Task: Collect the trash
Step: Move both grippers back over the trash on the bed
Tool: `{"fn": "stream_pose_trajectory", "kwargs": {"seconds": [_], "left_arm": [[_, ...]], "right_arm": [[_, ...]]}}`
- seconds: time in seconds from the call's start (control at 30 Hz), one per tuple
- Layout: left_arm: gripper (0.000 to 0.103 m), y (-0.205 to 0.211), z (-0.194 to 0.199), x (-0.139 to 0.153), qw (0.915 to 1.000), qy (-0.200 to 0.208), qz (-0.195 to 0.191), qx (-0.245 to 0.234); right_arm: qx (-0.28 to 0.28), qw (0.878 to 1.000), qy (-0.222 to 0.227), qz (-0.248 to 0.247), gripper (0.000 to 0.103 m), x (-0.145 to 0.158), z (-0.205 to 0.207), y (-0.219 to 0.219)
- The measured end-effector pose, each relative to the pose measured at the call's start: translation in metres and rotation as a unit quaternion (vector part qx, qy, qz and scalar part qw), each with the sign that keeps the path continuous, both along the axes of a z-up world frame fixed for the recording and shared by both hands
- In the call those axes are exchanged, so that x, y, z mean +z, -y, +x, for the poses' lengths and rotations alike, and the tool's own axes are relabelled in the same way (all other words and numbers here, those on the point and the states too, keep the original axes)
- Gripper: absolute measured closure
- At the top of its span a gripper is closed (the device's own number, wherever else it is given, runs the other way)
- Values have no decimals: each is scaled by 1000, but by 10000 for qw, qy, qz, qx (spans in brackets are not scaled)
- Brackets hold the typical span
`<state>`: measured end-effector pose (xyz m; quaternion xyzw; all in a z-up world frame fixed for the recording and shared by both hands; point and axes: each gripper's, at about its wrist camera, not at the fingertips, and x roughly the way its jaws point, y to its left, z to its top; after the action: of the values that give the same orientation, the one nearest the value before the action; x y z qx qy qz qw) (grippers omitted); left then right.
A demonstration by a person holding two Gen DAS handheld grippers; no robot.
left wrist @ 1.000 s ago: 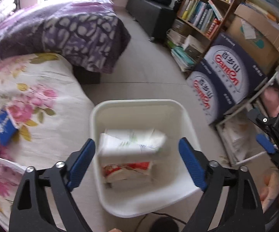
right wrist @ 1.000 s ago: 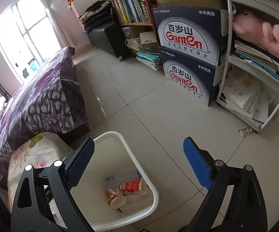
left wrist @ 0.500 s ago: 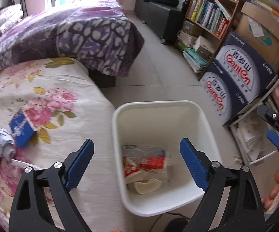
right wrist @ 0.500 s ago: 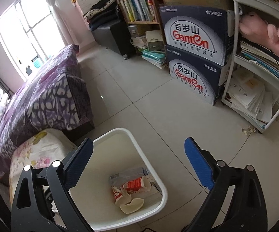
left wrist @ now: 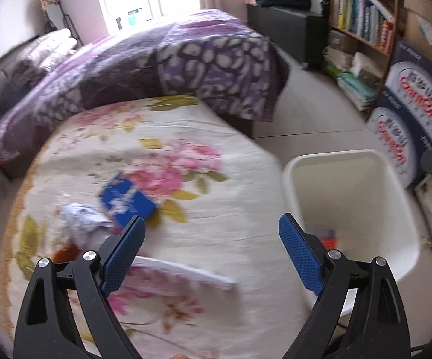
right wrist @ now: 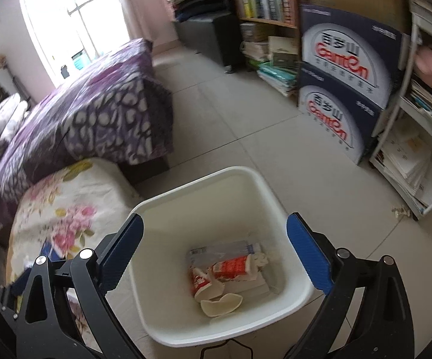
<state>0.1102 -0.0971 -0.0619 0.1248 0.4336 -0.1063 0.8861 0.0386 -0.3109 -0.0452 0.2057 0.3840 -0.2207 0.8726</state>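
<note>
A: Where does the trash sit, taking the white bin [left wrist: 347,161] as the mark?

B: Some is already inside it: in the right wrist view the bin [right wrist: 275,209] holds a red and white torn cup [right wrist: 231,267], a flat plastic packet [right wrist: 219,251] and a broken pale cup piece [right wrist: 222,303]. The rest lies on the floral bedspread [left wrist: 186,137] just beside the bin: a blue packet [left wrist: 126,200], a crumpled silvery wrapper [left wrist: 81,218] touching it on the side away from the bin, and a flat white sheet or booklet [left wrist: 192,272] nearest the tool. A small orange-red scrap [left wrist: 66,251] shows by the wrapper, too blurred to name

A: And the tools?

B: The left gripper [left wrist: 211,251] hangs over the bedspread with its jaws spread wide and nothing between them. The right gripper [right wrist: 214,252] hangs over the bin, equally wide and just as empty

A: How would the bed items handle?

B: All look light. The wrapper seems soft and crushable, so a pinch across its bulk should hold. The blue packet looks thin and a little stiff; taking it by an edge lifted off the cloth seems best. The white sheet lies flat on soft bedding, so the fingers would probably press into the fabric; its raised corner toward the bin looks the likeliest hold, and a smooth face may slip
</note>
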Motion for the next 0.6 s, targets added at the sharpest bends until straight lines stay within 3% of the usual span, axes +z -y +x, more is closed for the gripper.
{"fn": "stream_pose_trajectory", "kwargs": {"seconds": [0.33, 0.6], "left_arm": [[15, -72, 15, -20, 9970, -123, 571, 514], [15, -144, 28, -34, 9916, -424, 724, 980]], "right_arm": [[540, 9983, -209, -103, 10, -9, 25, -51], [869, 9957, -293, -105, 10, -17, 43, -86]]}}
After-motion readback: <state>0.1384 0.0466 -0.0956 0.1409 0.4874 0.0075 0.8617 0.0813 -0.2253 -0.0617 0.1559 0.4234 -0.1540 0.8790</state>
